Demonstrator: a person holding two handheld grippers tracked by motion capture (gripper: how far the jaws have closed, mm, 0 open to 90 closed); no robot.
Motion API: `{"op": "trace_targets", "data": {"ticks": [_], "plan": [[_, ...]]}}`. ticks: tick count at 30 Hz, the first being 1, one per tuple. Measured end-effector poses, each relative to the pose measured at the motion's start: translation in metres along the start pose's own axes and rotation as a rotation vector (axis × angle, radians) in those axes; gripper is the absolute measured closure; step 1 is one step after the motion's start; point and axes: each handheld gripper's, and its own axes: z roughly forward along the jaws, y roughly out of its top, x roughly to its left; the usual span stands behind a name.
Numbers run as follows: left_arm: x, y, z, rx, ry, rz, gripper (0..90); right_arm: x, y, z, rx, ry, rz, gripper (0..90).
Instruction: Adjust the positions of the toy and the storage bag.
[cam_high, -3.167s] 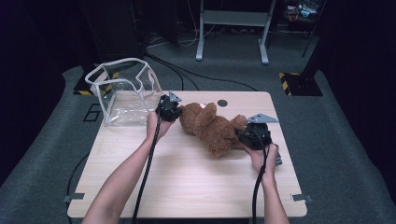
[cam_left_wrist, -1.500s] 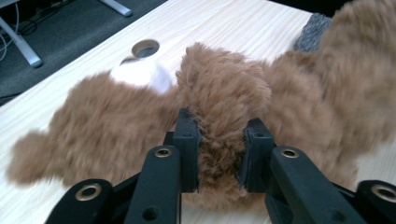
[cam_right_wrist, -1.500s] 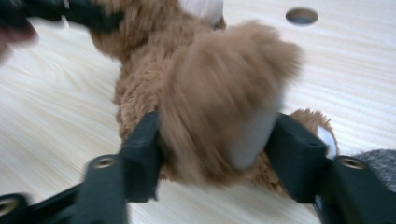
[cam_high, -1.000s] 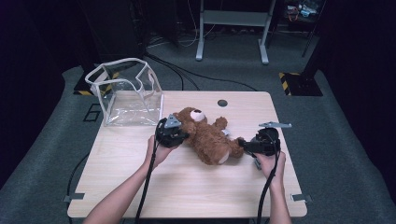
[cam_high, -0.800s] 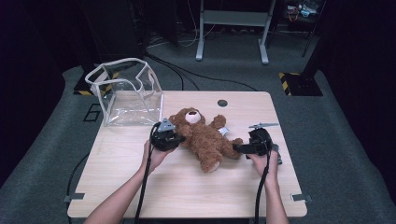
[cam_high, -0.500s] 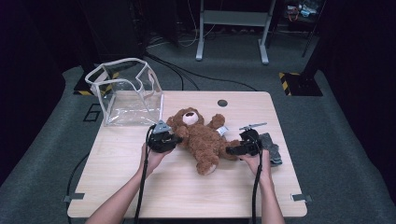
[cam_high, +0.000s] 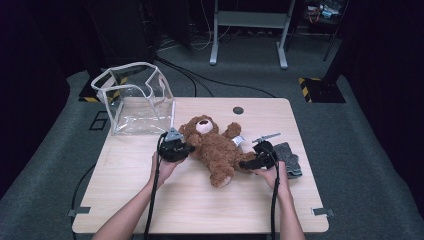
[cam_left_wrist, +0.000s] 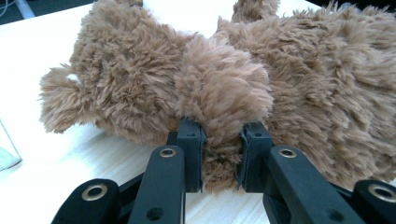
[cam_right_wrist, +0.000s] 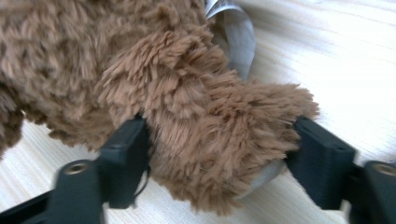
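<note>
Bear, place: one brown plush teddy bear (cam_high: 216, 150) lies on its back near the middle of the light wooden table (cam_high: 200, 210), between the two hand-held grippers
Bear, long axis: runs diagonally across the tabletop in the high view; the head with its pale muzzle points toward the far left corner, the legs toward the near right
Bear, limbs: one arm stretches toward the left gripper, the other arm is raised toward the far right; a grey fabric tag (cam_right_wrist: 238, 32) hangs at its side
Left gripper (cam_left_wrist: 219, 154): jaws drawn close together, pads pinching the furry tip of the bear's arm, which bulges out past them; the gripper lies level just left of the head
Right gripper (cam_right_wrist: 219, 163): jaws have just been closing and stand moderately wide; a thick furry leg lies between them, the fur meeting both pads, so it grips the foot end
Hands: two bare forearms enter from the near edge, one hand on each gripper, a black cable (cam_high: 150, 210) trailing back from each
Bag: one clear plastic bag with white trim (cam_high: 135, 97) stands open at the far left corner, apart from the bear
Cloth: one dark grey folded cloth (cam_high: 289, 159) lies at the right edge, just behind the right gripper
Count: one bear, two grippers, one bag, one cloth, one table
</note>
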Motion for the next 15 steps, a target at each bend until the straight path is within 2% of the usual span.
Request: {"op": "trace_targets", "data": {"ticks": [2, 11, 15], "plan": [[-0.0001, -0.0001, 0.0005, 0.005, -0.001, -0.002, 75.2, 0.0006, -0.0012, 0.0023, 0.012, -0.004, 0.003, 35.1], [0.0006, 0.0003, -0.0020, 0.008, 0.009, -0.001, 75.5, 0.0019, -0.0065, 0.0053, -0.008, -0.010, -0.004, 63.3], [-0.0003, 0.0021, -0.0046, -0.017, 0.026, 0.003, 76.4, 0.0035, -0.0073, 0.0022, -0.022, -0.022, 0.004, 68.8]]}}
